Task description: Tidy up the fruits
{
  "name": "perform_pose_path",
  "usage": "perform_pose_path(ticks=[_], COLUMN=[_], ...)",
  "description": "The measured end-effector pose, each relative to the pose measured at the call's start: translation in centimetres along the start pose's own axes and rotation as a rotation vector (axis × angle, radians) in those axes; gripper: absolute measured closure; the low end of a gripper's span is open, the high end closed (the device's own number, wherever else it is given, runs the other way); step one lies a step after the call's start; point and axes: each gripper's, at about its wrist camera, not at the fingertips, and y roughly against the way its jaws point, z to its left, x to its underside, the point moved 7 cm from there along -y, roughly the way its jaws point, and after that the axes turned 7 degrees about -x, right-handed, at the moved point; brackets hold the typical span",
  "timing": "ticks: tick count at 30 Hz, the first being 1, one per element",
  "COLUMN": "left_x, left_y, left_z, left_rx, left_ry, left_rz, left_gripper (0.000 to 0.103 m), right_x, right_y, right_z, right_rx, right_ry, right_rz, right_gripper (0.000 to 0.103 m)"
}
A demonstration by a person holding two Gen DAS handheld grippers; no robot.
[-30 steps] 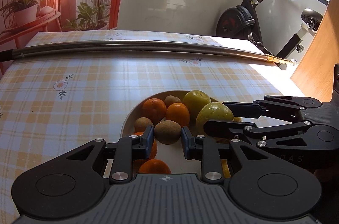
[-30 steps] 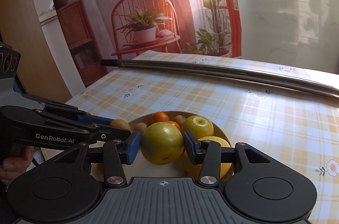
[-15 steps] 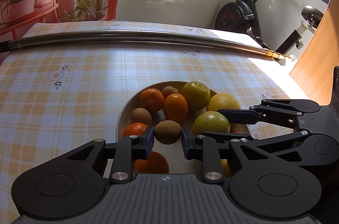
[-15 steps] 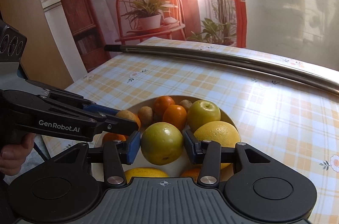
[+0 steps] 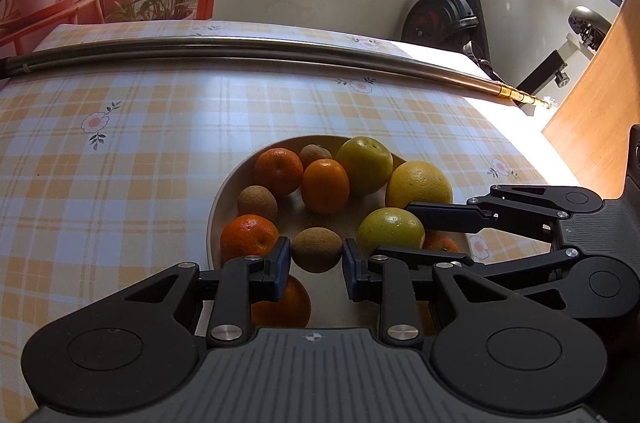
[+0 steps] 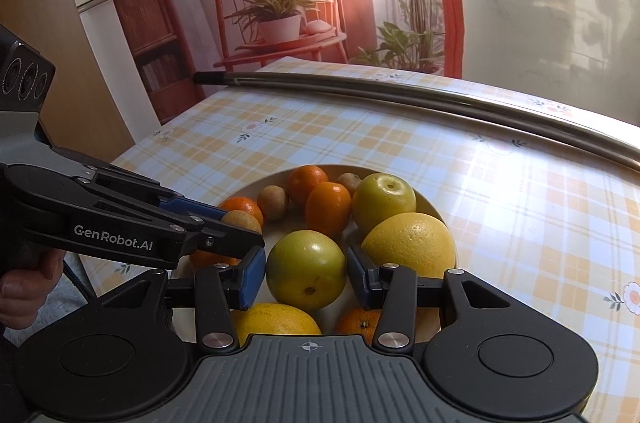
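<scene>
Both grippers have risen over the last second, fruit in grasp. Left gripper [image 5: 316, 265] clamps a kiwi [image 5: 316, 249]; right gripper [image 6: 306, 273] clamps a green apple [image 6: 306, 269], both lifted above the bowl [image 5: 224, 191], so removal is under way.

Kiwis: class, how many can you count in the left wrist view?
3: one kiwi between the left gripper's jaws, one near the bowl's left side, one by its far rim. More may hide under fruit.

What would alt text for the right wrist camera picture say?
The right gripper clamps a green apple above a bowl of oranges, kiwis and yellow citrus on a checked tablecloth. The left gripper holds a kiwi alongside.
</scene>
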Motion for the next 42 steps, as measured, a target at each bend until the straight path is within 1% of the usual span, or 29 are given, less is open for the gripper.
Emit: perform_pose_path(ticks=[4,15,23,26,28,29,31,33,34,35,37,39,40,41,42], left_x=[0.0,-0.1,-0.4,-0.6,-0.9,-1.0,-1.3,-1.6,-1.8,-1.9,-2.1,-2.5,-2.6,-2.8,-3.0], left_y=[0.0,0.0,0.6,1.0,1.5,1.8,2.4,2.9,3.1,3.3,3.7,4.3,4.6,4.9,5.1], left_z=[0.0,0.1,0.1,0.2,0.3,0.4,0.5,0.5,0.5,0.5,0.4,0.2,0.1,0.1,0.0], left_rx=[0.002,-0.004,-0.045,-0.065,-0.091,-0.103,-0.119,-0.129,-0.132,-0.13,-0.122,-0.124,-0.13,-0.137,-0.14], left_ry=[0.006,0.006,-0.012,-0.017,-0.025,-0.027,-0.025,-0.023,-0.021,-0.016,-0.009,-0.01,-0.012,-0.014,-0.015], left_rz=[0.001,-0.001,-0.022,-0.036,-0.053,-0.066,-0.083,-0.099,-0.103,-0.104,-0.113,-0.13,-0.134,-0.139,-0.144], left_gripper=[0.074,0.074,0.073,0.07,0.061,0.059,0.049,0.047,0.044,0.042,0.031,0.024,0.02,0.019,0.016], right_x=[0.1,0.1,0.1,0.0,-0.5,-0.9,-1.5,-1.9,-2.1,-2.3,-2.6,-3.0,-3.2,-3.4,-3.8], right_y=[-0.1,-0.1,0.1,0.4,1.1,1.4,2.3,3.2,3.6,4.0,4.7,5.6,6.0,6.3,6.8], right_z=[-0.1,-0.1,-0.2,0.0,0.1,0.2,-0.1,-0.5,-0.7,-1.0,-1.3,-1.6,-1.7,-1.8,-2.0], right_rx=[0.003,0.005,0.008,0.015,0.034,0.047,0.064,0.081,0.092,0.106,0.132,0.149,0.158,0.165,0.168], right_ry=[-0.006,-0.005,0.004,0.016,0.036,0.044,0.039,0.019,0.01,0.002,-0.009,-0.025,-0.037,-0.049,-0.065], right_rz=[0.004,0.002,-0.002,-0.008,-0.023,-0.033,-0.054,-0.072,-0.078,-0.082,-0.087,-0.091,-0.093,-0.097,-0.105], right_gripper=[0.065,0.065,0.065,0.065,0.064,0.06,0.054,0.047,0.045,0.04,0.033,0.018,0.014,0.005,0.001])
